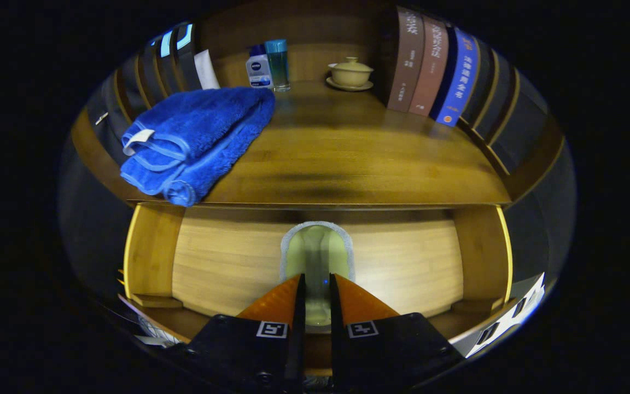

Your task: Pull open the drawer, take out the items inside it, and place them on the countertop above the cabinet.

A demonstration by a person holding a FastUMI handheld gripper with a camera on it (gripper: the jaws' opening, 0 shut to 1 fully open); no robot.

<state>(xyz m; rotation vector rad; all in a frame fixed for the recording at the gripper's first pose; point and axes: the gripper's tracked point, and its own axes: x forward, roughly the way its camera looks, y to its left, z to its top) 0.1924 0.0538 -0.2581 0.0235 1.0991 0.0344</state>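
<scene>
A pale wooden drawer front point(227, 262) sits under the wooden countertop point(348, 158) of the cabinet. At its middle is an arched, shiny handle point(318, 246) with a grey rim. My gripper point(316, 276) is right at the handle. Its two fingers stand close together, with the handle's narrow lower part pinched between them. The inside of the drawer is hidden behind its front. A folded blue towel point(194, 137) lies on the countertop's left side, hanging slightly over the front edge.
At the back of the countertop stand a small white bottle point(259, 68), a teal-capped bottle point(278, 63) and a lidded cup on a saucer point(350, 72). Upright books point(435, 65) line the right. Cabinet posts point(151, 251) flank the drawer.
</scene>
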